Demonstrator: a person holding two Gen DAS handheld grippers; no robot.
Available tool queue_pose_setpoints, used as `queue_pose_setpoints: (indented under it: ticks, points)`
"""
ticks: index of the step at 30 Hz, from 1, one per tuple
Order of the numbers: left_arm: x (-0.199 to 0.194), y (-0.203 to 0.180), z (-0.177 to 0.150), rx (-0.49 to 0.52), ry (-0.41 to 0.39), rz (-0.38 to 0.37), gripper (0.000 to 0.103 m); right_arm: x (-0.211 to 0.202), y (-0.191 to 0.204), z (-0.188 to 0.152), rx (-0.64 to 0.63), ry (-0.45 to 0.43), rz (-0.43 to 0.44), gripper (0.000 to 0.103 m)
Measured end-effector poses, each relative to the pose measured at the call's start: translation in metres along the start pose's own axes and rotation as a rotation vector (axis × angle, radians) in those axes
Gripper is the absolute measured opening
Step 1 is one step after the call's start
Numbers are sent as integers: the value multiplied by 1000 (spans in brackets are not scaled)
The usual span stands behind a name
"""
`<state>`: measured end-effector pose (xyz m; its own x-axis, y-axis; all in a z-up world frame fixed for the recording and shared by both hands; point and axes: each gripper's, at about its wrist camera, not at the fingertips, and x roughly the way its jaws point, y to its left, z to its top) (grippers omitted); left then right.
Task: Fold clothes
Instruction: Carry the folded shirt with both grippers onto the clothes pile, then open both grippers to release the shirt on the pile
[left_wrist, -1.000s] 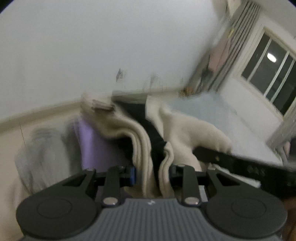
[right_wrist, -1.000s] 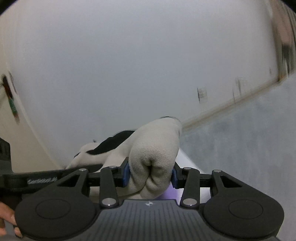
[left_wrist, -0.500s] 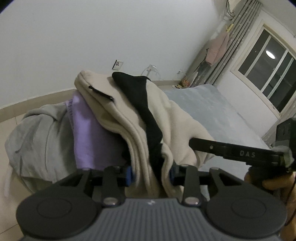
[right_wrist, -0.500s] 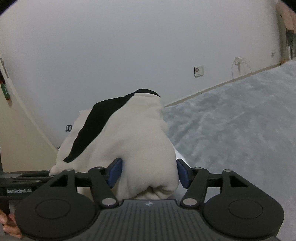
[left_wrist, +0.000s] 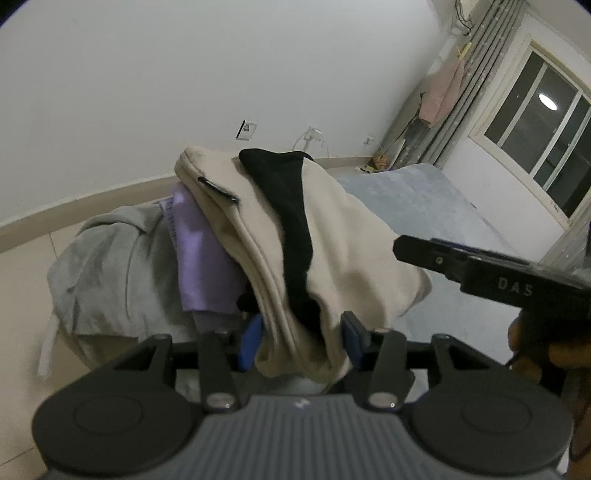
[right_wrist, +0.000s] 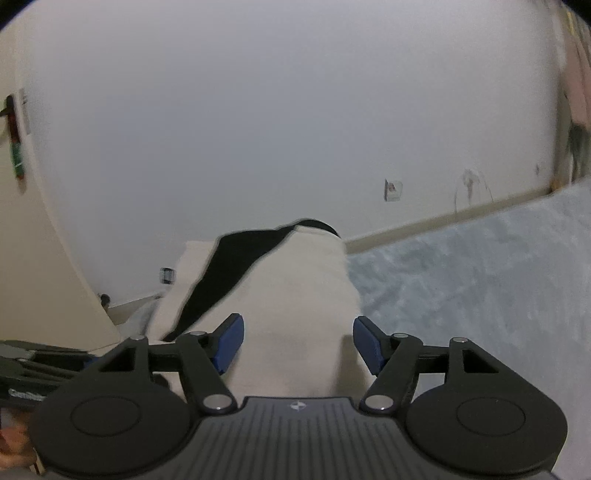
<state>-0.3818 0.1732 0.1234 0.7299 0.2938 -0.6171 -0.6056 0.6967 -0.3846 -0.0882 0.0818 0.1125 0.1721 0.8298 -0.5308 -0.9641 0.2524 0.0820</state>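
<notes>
A folded cream garment (left_wrist: 354, 236) with a black stripe lies on top of a clothes pile. My left gripper (left_wrist: 301, 338) has its jaws opening, and the thick near fold still fills the gap and touches both blue pads. In the right wrist view the same cream garment (right_wrist: 295, 295) runs between the pads of my right gripper (right_wrist: 297, 345). Those jaws are opening too, and a gap shows at the right pad. The right gripper's black finger (left_wrist: 480, 273) reaches in from the right beside the garment.
Under the cream garment lie a purple garment (left_wrist: 203, 258) and a grey garment (left_wrist: 107, 273). The pile sits at the corner of a bed with a pale blue blanket (right_wrist: 480, 277). A white wall stands behind. A window (left_wrist: 535, 129) and a hanging pink garment (left_wrist: 443, 88) are at the far right.
Both pairs of jaws have widened around the cream garment. The squeezed folds have spread out. The right gripper has drawn back a little and rolled.
</notes>
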Motion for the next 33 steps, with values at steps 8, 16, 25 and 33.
queue_pose_setpoints:
  ticks: [8, 16, 25, 33]
  points:
    - [-19, -25, -24, 134, -63, 153, 75, -26, 33, -14, -44, -68, -63, 76]
    - [-20, -50, -35, 227, -118, 281, 103, -29, 38, -38, -31, -98, -94, 93]
    - [-14, -59, -46, 248, -90, 362, 103, -33, 26, -45, 20, -101, -100, 103]
    - [-6, -63, -59, 267, -67, 390, 103, -30, 33, -58, -8, -60, -119, 103]
